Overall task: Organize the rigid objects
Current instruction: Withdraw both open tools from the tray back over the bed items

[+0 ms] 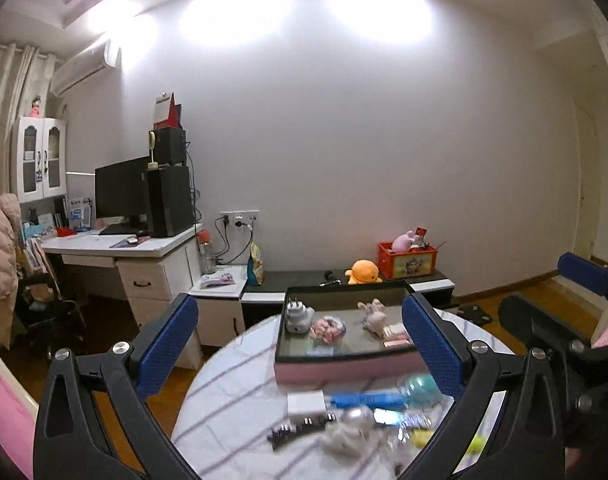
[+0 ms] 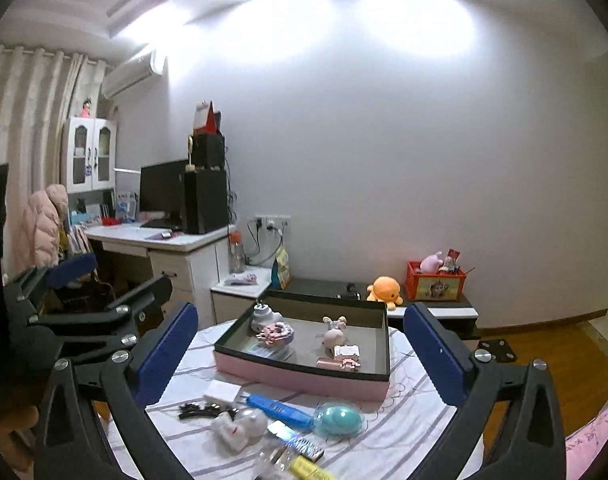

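A pink box with a dark inside stands on the round striped table. In the box are a white plug, a pink block toy and a bunny figure. In front of it lie a white charger, a blue tool, a teal egg shape, a black clip and a white plush. My right gripper hangs open and empty above the table's near side. My left gripper is open too, holding nothing, left of the right one.
A white desk with a monitor stands at the left wall, with a chair under a pink coat beside it. Behind the table a low black cabinet carries an orange plush and a red crate. Wooden floor lies to the right.
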`<state>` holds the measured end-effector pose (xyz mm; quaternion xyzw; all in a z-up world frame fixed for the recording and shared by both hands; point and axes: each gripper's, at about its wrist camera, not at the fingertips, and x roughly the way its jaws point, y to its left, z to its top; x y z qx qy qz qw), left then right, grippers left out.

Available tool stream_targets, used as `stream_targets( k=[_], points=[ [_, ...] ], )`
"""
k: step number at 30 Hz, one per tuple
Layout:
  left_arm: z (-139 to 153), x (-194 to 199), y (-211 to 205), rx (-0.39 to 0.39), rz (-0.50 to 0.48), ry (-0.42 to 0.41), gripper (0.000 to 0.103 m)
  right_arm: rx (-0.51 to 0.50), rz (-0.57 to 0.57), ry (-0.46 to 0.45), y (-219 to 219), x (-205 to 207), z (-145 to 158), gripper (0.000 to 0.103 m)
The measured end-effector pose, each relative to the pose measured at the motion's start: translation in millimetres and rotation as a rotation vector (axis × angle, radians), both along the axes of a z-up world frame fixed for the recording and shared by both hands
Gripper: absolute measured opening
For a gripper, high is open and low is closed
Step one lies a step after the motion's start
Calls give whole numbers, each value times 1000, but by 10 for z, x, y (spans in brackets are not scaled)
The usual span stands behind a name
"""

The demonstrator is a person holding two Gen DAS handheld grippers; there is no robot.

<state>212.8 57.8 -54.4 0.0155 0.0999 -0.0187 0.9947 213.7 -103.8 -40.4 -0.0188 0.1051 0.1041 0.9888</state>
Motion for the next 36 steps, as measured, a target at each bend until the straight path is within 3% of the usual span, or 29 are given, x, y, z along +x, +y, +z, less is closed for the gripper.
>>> stream_targets(
  k=[8,15,20,25,30,36],
  points=[
    [-64,-415,-87,34,12,-10,103,9,-43,-34,-62,-541,-93,103],
    [-170,-608,-86,36,-4,2,103,3,-63,-34,-88,-711,-146,103],
    [-375,-529,-61,44,-24,89,103,-3,-73,3,-95,-714,-294,103],
    [-599,-383,40,50,8,162,103,0,-83,84,-156,-556,-514,103],
    [-869,-212,130,16,-13,245,103,-7,-103,168,-220,-347,-777,103],
    [-1216,121,57,36,-23,354,103,9,-113,265,-285,-145,-1052,103]
  ],
)
